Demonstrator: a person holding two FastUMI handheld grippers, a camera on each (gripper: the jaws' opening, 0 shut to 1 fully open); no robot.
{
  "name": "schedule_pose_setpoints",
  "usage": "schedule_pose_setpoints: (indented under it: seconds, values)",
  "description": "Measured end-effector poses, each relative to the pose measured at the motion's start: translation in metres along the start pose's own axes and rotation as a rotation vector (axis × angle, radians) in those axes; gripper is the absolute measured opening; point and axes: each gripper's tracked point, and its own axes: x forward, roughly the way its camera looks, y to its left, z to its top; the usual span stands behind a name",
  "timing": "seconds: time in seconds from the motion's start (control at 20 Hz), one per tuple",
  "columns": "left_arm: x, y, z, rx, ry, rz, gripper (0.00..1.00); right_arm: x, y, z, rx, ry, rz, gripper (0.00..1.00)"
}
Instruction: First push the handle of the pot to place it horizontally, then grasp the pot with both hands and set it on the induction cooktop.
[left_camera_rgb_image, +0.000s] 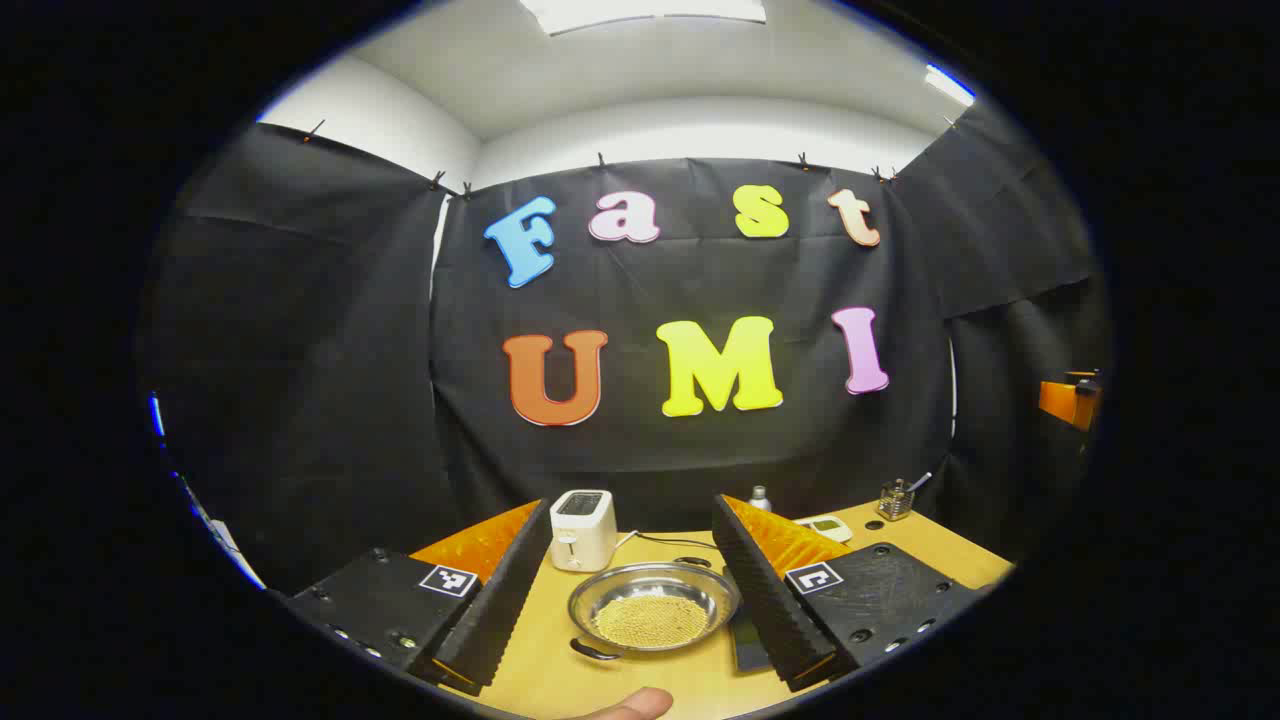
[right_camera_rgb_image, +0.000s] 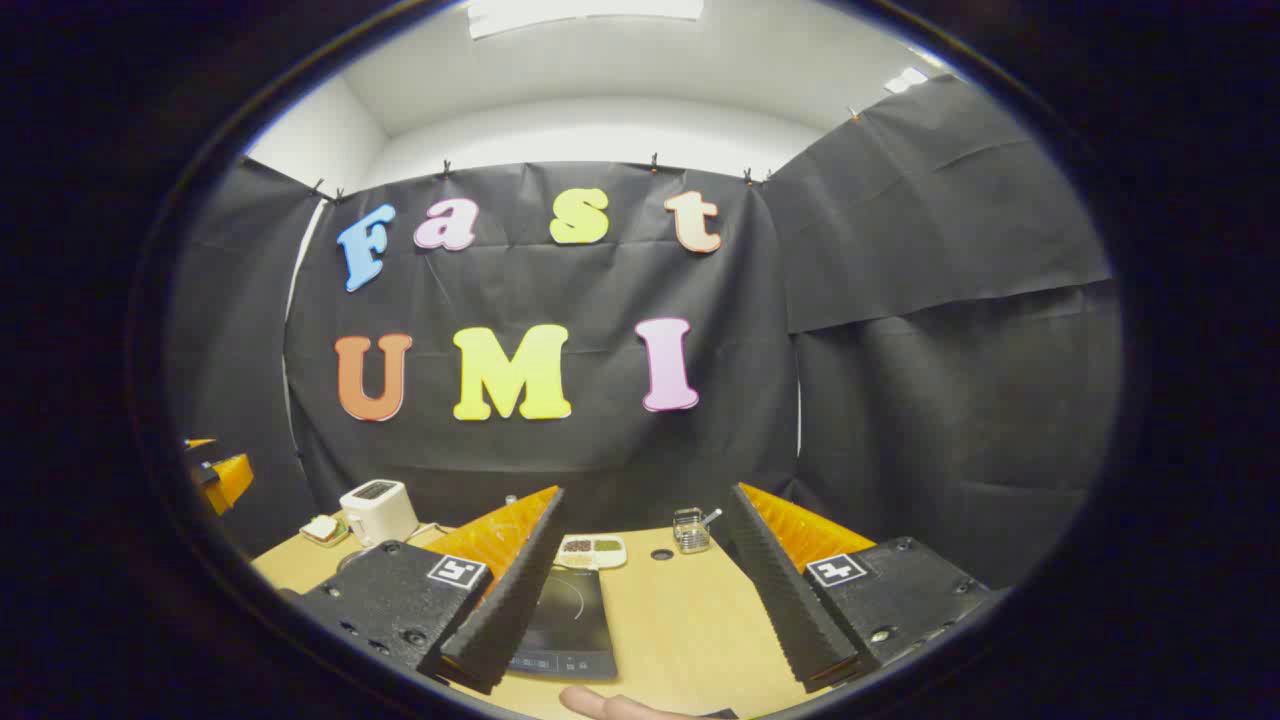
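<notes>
Pot (left_camera_rgb_image: 654, 609) sits between the spread left gripper (left_camera_rgb_image: 640, 625) fingers, apparently untouched; right gripper (right_camera_rgb_image: 640, 625) also gapes.

Left gripper view: rides low over the bench (left_camera_rgb_image: 690, 690), looking forward between its own tongs (left_camera_rgb_image: 640, 610) toward the cloth back wall; the pot (left_camera_rgb_image: 653, 607) sits near, lower centre of frame. Right gripper view: same low forward aim between its tongs (right_camera_rgb_image: 640, 610), with the induction cooktop (right_camera_rgb_image: 567, 625) close at lower centre-left. Shared ground: back wall, ceiling light, the toaster (left_camera_rgb_image: 583, 529) (right_camera_rgb_image: 378, 511) and the wire holder (left_camera_rgb_image: 895, 499) (right_camera_rgb_image: 690, 530) on the bench's far edge.
</notes>
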Motion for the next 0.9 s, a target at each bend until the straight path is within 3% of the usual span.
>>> schedule_pose_setpoints:
  seconds: [0.25, 0.9]
  values:
    - [-0.005, 0.023, 0.008, -0.024, -0.012, 0.033, 0.96, -0.002, 0.003, 0.001, 0.001, 0.002, 0.013, 0.97]
    - [-0.014, -0.007, -0.014, -0.028, 0.039, -0.075, 0.95, -0.011, -0.009, -0.002, -0.006, -0.016, 0.018, 0.97]
